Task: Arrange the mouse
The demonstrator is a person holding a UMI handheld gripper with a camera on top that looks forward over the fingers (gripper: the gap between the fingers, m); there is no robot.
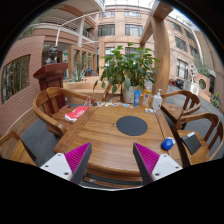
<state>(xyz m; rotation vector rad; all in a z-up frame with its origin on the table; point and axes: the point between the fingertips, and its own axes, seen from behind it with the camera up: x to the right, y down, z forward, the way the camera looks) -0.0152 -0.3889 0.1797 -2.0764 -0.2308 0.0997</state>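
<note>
Out on the wooden surface [100,135], things look like they're basically at the starting line. The claw [111,160] is spread wide with nothing pinched between its pink pads, hanging above the near edge and pointing across at the rest of the setup. Beyond the fingers sits a round dark mouse pad [131,125], bare as far as I can tell, and the mouse [167,144], a small blue thing, is off to the right near the edge, well apart from the pad and just beside what looks like a dark notebook [190,146]. Further back there's a big potted plant [127,68] and a few bottles [147,98], plus something red and white [76,113] over on the left side. Wooden chairs [48,108] ring the whole thing. My read: nothing's done yet, assuming the mouse belongs on the pad. What's left is pretty much everything: swing right, get the fingers around the mouse, carry it over and set it down on the pad. It's small and close to the edge, so knocking it off seems like the main risk.
</note>
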